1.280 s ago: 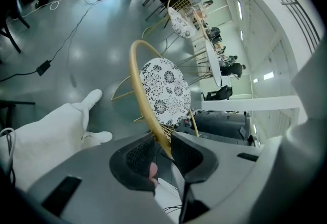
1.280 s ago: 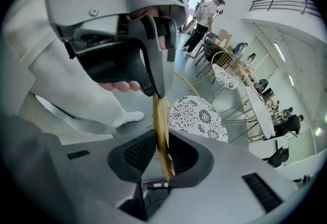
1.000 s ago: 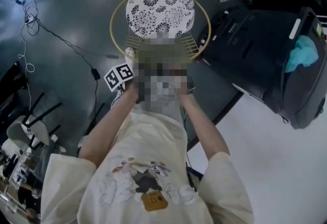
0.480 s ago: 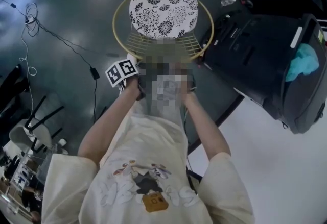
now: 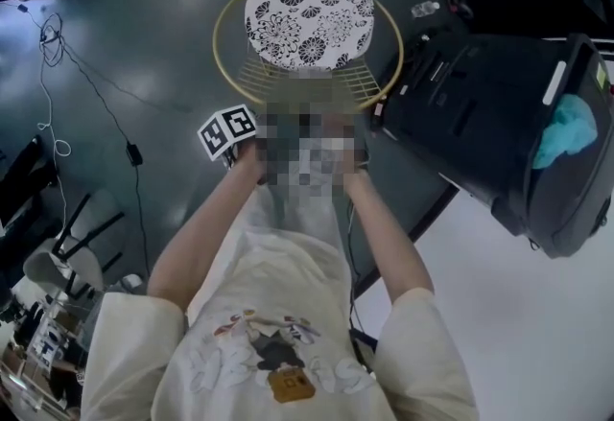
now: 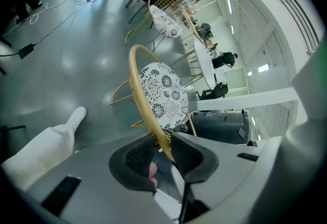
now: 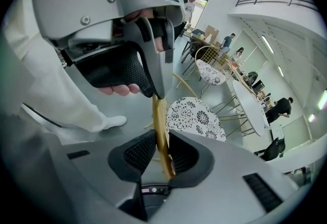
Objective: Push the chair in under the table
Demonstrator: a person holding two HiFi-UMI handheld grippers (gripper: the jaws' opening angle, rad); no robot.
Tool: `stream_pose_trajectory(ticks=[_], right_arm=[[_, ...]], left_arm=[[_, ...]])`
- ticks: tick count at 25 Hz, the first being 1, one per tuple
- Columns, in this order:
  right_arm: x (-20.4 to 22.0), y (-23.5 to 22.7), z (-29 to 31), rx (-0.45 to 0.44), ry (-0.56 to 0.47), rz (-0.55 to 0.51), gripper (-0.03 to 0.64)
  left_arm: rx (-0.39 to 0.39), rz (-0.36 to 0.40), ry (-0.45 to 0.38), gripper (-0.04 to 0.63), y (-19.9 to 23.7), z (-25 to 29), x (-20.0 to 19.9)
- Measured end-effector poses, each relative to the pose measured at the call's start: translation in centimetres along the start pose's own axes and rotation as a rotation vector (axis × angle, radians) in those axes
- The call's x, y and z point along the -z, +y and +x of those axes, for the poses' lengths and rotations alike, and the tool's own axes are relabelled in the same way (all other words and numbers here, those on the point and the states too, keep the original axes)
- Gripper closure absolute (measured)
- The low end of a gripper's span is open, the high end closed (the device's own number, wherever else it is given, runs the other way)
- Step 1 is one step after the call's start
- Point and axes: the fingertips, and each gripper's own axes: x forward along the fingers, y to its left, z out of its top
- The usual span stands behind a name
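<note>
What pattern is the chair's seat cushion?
The seat cushion is white with black flowers; head view shows it best.

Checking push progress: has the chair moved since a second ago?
Yes, slightly. The chair has slid up the head view, away from the person, relative to the black case on its right.

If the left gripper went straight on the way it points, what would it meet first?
The gold backrest rim, already clamped between the jaws of the left gripper; it would push that. Beyond the rim lies the floral seat cushion, though depth is hard to judge.
</note>
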Motion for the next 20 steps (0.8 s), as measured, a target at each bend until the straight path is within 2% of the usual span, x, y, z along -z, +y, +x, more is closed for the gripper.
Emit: stream_pose_trajectory(ticks=[8,20], right_arm=[[-0.9,-0.7,0.3,0.048,-0.004,0.0,0.541],[-1.1,-5.2,1.6,0.079,-0.001,-0.003,0.54]], left_arm=[[0.019,0.011,-0.015,0.495,-0.5,-0.1,-1.3],[0.042,0.004,-0.034,0.495,-3.3,1.9,-4.3]])
